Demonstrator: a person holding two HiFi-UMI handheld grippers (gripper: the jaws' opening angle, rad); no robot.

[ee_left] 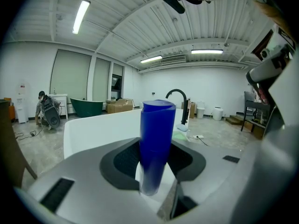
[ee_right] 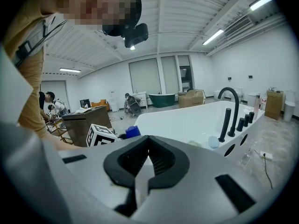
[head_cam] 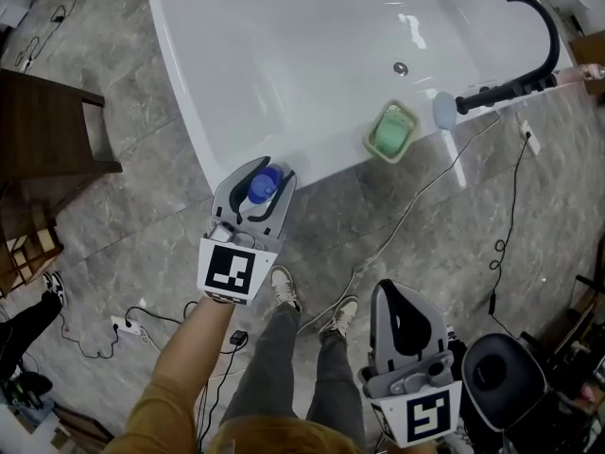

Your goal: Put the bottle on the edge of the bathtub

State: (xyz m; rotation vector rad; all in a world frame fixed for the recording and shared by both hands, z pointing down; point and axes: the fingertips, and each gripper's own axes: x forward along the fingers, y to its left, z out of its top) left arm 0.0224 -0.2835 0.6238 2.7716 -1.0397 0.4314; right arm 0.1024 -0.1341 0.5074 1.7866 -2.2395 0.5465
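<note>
left gripper [head_cam: 257, 197] is clamping the bottle [head_cam: 264, 185]
bottle is standing upright between its jaws, just outside the bathtub's [head_cam: 200, 126] near wall; right gripper [head_cam: 402, 296], farther back, is hanging with jaws together.

From overhead, the head view looks steeply down on the bathtub [head_cam: 284, 55], far enough off to take in the whole tub and the floor [head_cam: 142, 159] beside it. The left gripper view sits low, close to the tub's near rim, facing level across it toward the black tap [ee_left: 180, 97]. The right gripper view stands farther back, facing likewise. All three share the tub and the tap.
</note>
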